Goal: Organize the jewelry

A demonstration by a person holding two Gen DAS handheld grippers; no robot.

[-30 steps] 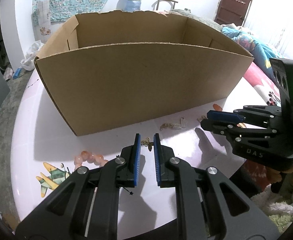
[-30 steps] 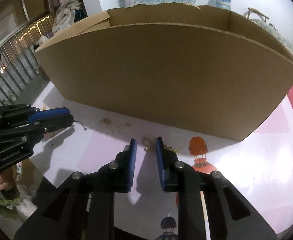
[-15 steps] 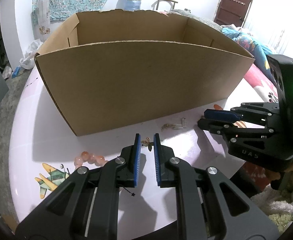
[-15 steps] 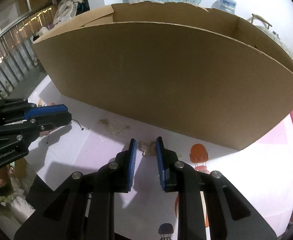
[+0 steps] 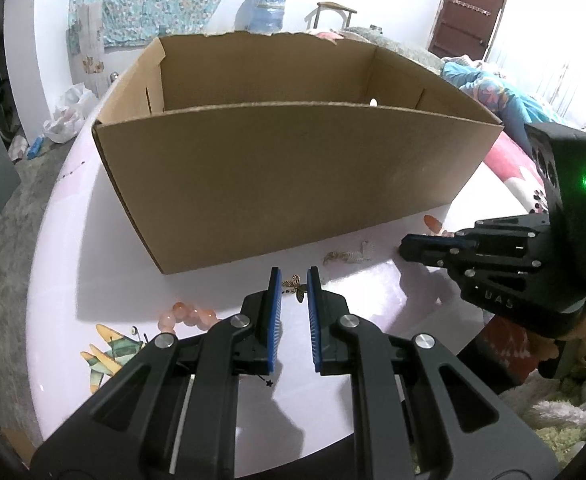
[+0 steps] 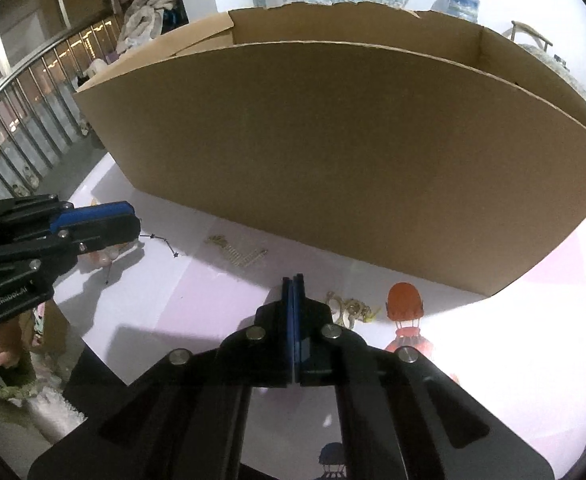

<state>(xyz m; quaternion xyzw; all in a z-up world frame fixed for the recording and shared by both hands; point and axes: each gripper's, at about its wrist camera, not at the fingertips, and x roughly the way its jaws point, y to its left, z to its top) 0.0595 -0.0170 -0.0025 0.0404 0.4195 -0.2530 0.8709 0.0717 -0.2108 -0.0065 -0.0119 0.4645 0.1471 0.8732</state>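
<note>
An open cardboard box stands on the round white table. Jewelry lies in front of it. My left gripper is open by a narrow gap, and a small gold butterfly pendant shows in that gap. A thin chain with stars runs out from under it. The jaws of my right gripper are closing and the pads now meet, with nothing visible between them. A gold tangle of rings lies just right of its right finger.
A pale beaded chain piece lies between the two grippers. Pink beads sit left of my left gripper. The table shows a balloon print and a plane print. The table edge is near, bottom left.
The right gripper's jaws have shut from a narrow gap. The gold tangle, which was between its tips, now lies right of them. The left gripper has not moved.
</note>
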